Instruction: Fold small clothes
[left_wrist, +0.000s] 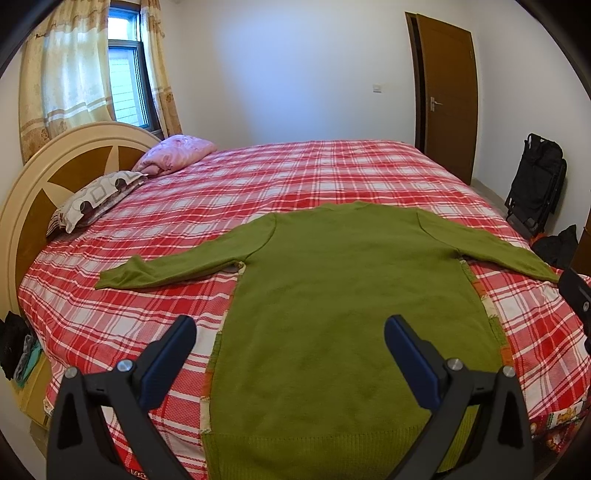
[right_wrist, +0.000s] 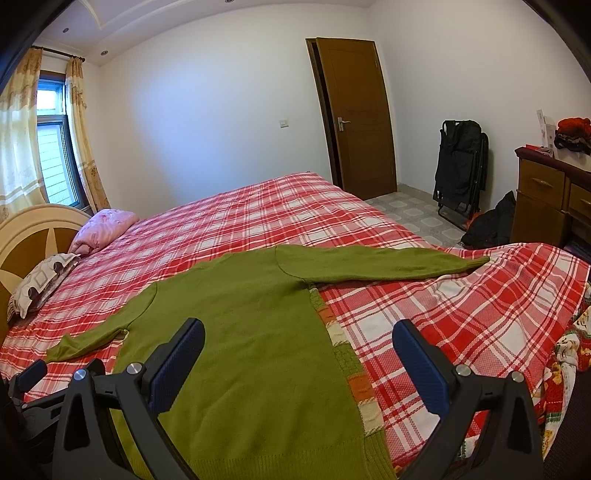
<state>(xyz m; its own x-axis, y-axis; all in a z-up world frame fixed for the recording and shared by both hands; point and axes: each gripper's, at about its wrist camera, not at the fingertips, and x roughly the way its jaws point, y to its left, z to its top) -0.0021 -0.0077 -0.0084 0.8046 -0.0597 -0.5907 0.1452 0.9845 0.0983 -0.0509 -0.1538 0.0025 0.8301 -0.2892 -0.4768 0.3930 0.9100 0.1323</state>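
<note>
A green long-sleeved sweater (left_wrist: 332, 295) lies flat on the red plaid bed (left_wrist: 258, 177), back up, both sleeves spread out, hem nearest me. A patterned edge of its front side peeks out along the right side (right_wrist: 343, 354). My left gripper (left_wrist: 290, 338) is open and empty, held above the sweater's lower left part. My right gripper (right_wrist: 299, 341) is open and empty above the sweater's lower right part (right_wrist: 258, 332). The right gripper's edge shows at the far right of the left wrist view (left_wrist: 576, 295); the left gripper shows at the right wrist view's lower left (right_wrist: 29, 373).
Two pillows (left_wrist: 99, 195) lie by the headboard (left_wrist: 33, 206) at the left. A wooden door (right_wrist: 358, 118), a folded black chair (right_wrist: 460, 166) and a wooden dresser (right_wrist: 546, 192) stand to the right. A dark bag (right_wrist: 491, 225) lies on the floor.
</note>
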